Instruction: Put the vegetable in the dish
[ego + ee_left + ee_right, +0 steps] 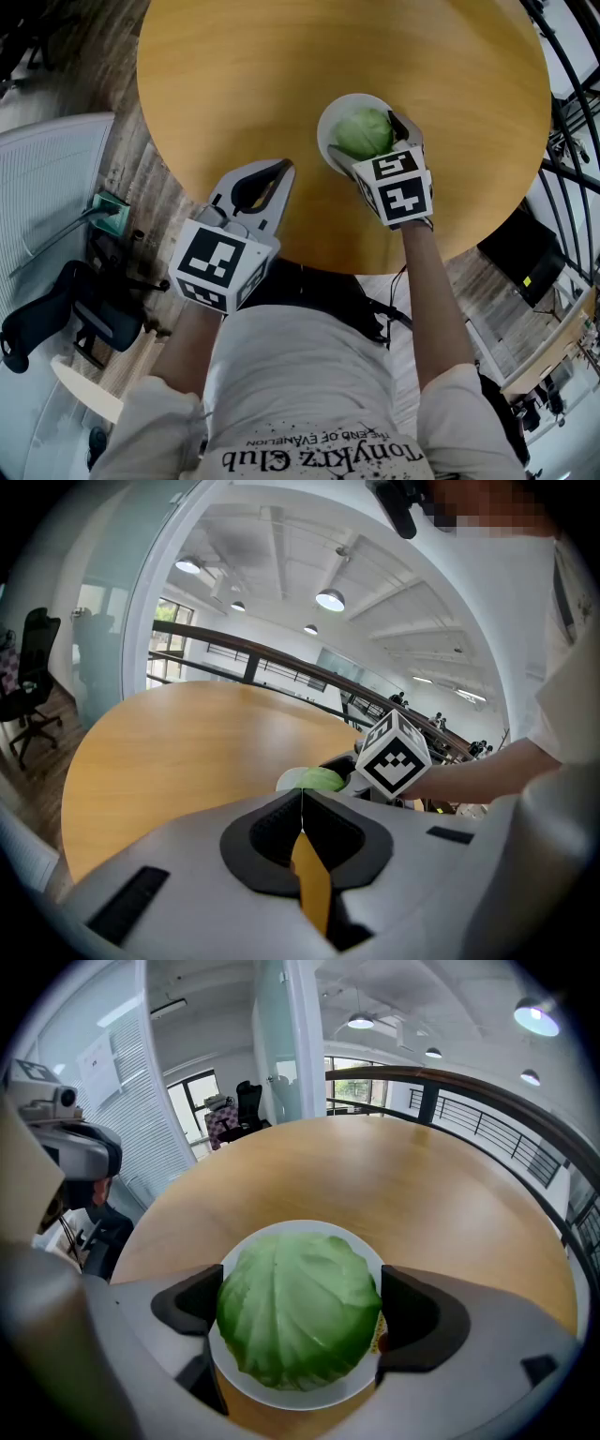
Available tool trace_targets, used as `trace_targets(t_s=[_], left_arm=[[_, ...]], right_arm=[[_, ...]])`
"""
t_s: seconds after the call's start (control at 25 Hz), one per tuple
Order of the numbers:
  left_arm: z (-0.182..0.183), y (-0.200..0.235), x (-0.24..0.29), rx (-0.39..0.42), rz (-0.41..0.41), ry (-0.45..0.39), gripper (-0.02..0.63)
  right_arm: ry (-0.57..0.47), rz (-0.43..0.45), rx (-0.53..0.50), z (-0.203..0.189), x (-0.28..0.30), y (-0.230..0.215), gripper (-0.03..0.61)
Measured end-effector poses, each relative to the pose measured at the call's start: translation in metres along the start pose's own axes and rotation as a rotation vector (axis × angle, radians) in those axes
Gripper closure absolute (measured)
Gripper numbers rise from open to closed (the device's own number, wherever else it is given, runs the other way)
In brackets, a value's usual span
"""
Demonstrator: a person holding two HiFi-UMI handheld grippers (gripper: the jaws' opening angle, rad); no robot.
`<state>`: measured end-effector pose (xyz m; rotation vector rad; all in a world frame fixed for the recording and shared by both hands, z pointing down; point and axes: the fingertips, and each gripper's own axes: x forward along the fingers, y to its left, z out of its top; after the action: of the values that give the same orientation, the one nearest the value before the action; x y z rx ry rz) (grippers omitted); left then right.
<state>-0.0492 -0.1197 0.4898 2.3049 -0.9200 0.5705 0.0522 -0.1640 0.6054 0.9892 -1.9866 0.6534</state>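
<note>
A green cabbage (364,133) (298,1321) rests in a white dish (328,114) (302,1228) near the front right edge of the round wooden table (281,75). My right gripper (366,137) (298,1309) straddles the cabbage, one pad against each of its sides. My left gripper (284,167) (302,794) hangs over the table's front edge, left of the dish, with its jaws together and nothing between them. In the left gripper view the cabbage (319,779) and the right gripper's marker cube (394,757) show just beyond its tips.
The table edge runs close under both grippers. A black office chair (56,309) and a green object (112,211) stand on the floor to the left. Black railing and a dark case (525,258) lie to the right. Bare tabletop stretches behind the dish.
</note>
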Motion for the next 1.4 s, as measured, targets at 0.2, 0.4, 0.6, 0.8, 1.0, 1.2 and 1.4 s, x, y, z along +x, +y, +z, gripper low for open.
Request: trace_targets(t_s=[0.2,0.4,0.6,0.8,1.0,1.2,1.4], left_arm=[[0.001,0.000,-0.003,0.001,0.002,0.000,0.591],[0.006,-0.008,-0.011,0.032,-0.004,0.004,0.591],[0.018,-0.017,-0.030,0.079,-0.001,-0.015,0.591],[0.025,-0.029,-0.048,0.126,-0.013,-0.030,0.591],[0.029,-0.047,-0.074,0.157,-0.012,-0.052,0.591],[0.027,-0.067,-0.091,0.209,-0.028,-0.057,0.591],[0.025,-0.096,-0.105,0.226,-0.059,-0.082,0.591]], right_arm=[[-0.031,-0.022,-0.006,0.009,-0.011,-0.003,0.083],[-0.051,-0.007,-0.001,0.016,-0.035,0.005,0.084],[-0.083,0.008,-0.045,0.022,-0.068,0.026,0.084],[-0.124,-0.007,-0.053,0.023,-0.102,0.040,0.087],[-0.217,-0.044,-0.023,0.031,-0.161,0.053,0.166],[-0.289,-0.117,-0.060,0.031,-0.210,0.067,0.420],[-0.351,-0.153,-0.039,0.020,-0.245,0.084,0.540]])
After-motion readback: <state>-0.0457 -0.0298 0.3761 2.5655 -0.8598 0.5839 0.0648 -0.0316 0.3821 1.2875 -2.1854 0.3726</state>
